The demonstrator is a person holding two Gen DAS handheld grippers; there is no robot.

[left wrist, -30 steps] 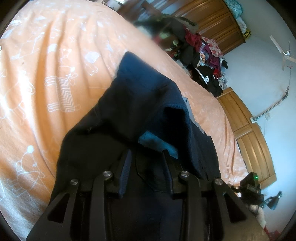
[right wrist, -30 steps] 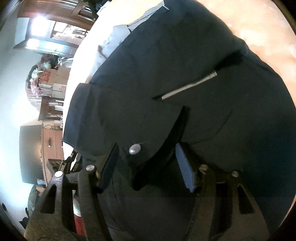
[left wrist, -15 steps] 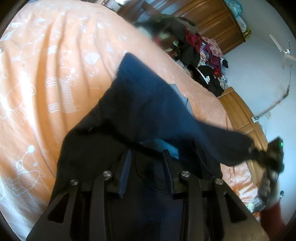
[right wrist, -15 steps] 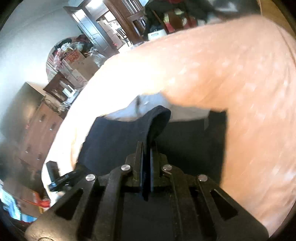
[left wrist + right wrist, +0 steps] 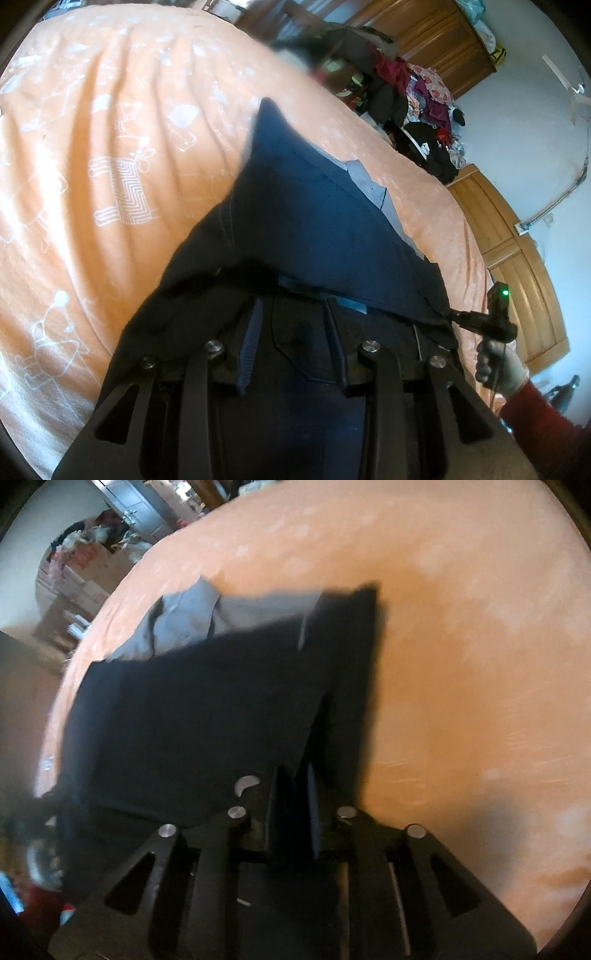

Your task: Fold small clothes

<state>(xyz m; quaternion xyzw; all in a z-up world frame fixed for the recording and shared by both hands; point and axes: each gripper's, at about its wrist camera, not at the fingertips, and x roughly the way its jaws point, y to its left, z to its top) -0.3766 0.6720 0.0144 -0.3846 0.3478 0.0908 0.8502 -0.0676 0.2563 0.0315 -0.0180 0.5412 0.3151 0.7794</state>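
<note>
A dark navy garment lies on the orange bed sheet, with one layer lifted into a taut fold. My left gripper stands open, its fingers resting on the garment near a pocket. My right gripper is shut on an edge of the navy garment. In the left wrist view that right gripper holds the cloth's corner at the right, carried by a gloved hand with a red sleeve. A grey garment pokes out from under the navy one.
A heap of clothes sits beyond the bed's far edge, before a wooden wardrobe. A wooden cabinet stands at the right. Bare orange sheet spreads to the right in the right wrist view. Boxes clutter the room behind.
My right gripper, open over the garment a second ago, has shut on its edge and pulled it up and out to the right, stretching the fold. The left gripper has stayed put.
</note>
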